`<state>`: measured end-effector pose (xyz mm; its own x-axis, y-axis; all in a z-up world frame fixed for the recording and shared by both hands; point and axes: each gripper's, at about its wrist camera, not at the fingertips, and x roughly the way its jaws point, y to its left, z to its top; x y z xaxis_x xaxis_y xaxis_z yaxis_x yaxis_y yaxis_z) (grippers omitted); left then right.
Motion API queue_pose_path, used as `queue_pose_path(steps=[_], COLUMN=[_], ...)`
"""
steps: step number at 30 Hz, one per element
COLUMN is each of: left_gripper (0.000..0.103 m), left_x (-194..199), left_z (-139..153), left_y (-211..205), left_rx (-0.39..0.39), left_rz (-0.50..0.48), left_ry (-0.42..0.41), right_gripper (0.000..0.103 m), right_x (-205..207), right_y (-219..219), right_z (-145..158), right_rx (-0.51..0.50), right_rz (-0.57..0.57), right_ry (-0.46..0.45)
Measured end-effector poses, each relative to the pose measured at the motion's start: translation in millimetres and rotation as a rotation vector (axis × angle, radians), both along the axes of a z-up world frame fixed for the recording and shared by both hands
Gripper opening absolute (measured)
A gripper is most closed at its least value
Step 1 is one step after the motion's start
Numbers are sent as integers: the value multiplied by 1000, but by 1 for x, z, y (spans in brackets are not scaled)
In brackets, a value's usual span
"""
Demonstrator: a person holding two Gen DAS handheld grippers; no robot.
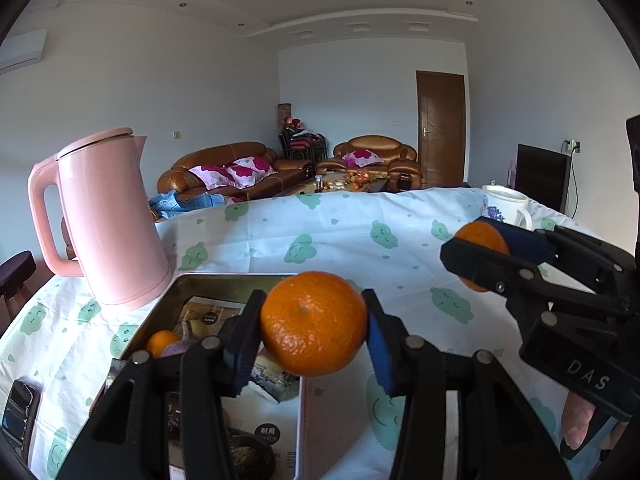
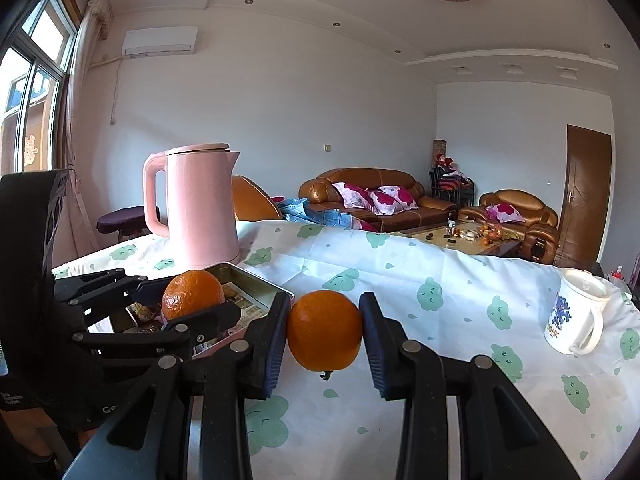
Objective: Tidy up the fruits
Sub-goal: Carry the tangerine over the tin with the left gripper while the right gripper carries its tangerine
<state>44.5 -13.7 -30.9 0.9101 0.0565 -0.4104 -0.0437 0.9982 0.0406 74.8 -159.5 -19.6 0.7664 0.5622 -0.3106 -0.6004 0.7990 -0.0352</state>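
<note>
My left gripper (image 1: 314, 324) is shut on an orange (image 1: 313, 323) and holds it above the near right edge of a metal tin box (image 1: 192, 280). Another small orange (image 1: 162, 342) lies inside the box on printed paper. My right gripper (image 2: 324, 330) is shut on a second orange (image 2: 324, 330) and holds it above the tablecloth, right of the box (image 2: 256, 284). The right gripper with its orange (image 1: 482, 242) shows at the right of the left wrist view. The left gripper with its orange (image 2: 192, 294) shows at the left of the right wrist view.
A pink kettle (image 1: 108, 216) stands just behind the box's left corner. A white mug (image 2: 576, 316) stands at the table's right. A phone (image 1: 18, 412) lies at the left edge. The table has a white cloth with green clouds (image 1: 360, 240).
</note>
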Motion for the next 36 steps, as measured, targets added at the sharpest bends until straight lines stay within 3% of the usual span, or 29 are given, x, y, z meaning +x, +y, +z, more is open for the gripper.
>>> queue_pose_path(steps=[36], left_gripper=[49], left_x=[-23], left_z=[2], left_y=[75], left_rx=[-13], left_rz=[141], left_ry=[26], right_gripper=[38], right_x=[-12], right_y=[74], right_z=[18], right_rx=[-49], right_rz=[152], right_ry=[-36])
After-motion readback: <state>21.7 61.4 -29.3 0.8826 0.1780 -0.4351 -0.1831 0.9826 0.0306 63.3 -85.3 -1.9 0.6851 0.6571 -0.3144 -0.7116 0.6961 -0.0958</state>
